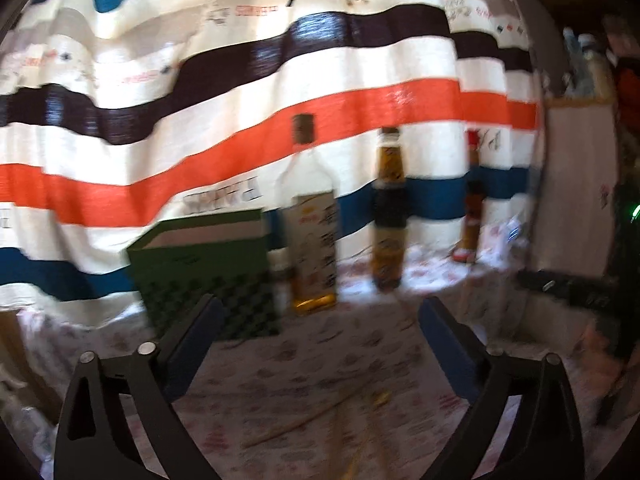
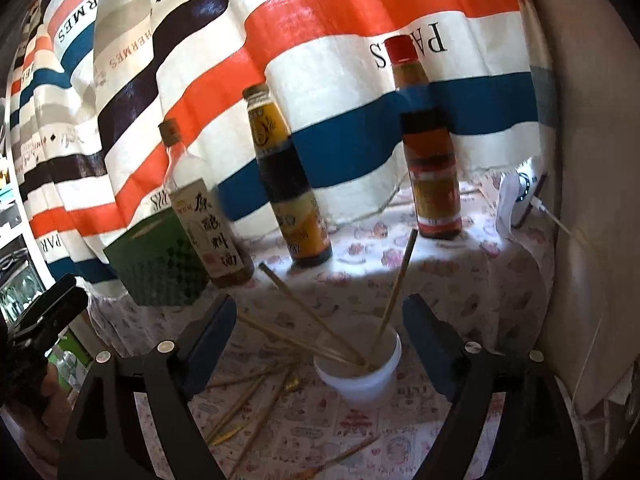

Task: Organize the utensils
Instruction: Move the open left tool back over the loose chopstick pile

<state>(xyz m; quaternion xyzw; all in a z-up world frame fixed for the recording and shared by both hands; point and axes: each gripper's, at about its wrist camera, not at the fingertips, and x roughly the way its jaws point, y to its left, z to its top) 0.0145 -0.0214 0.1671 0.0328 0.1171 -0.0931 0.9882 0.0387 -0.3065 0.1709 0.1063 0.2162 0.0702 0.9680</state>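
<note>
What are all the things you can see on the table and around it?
bottles: three, clear, dark with yellow label, red-capped; standing in a row at the back of the table
green box: one, left of the bottles
white cup: one, in front of the right gripper, holding some chopsticks
chopsticks: several, tan, loose on the tablecloth left of the cup
tablecloth: one, white with pink pattern
curtain: one, striped orange, blue, white and dark, behind the bottles
left gripper: black, jaws open, empty
right gripper: black, jaws open, empty
</note>
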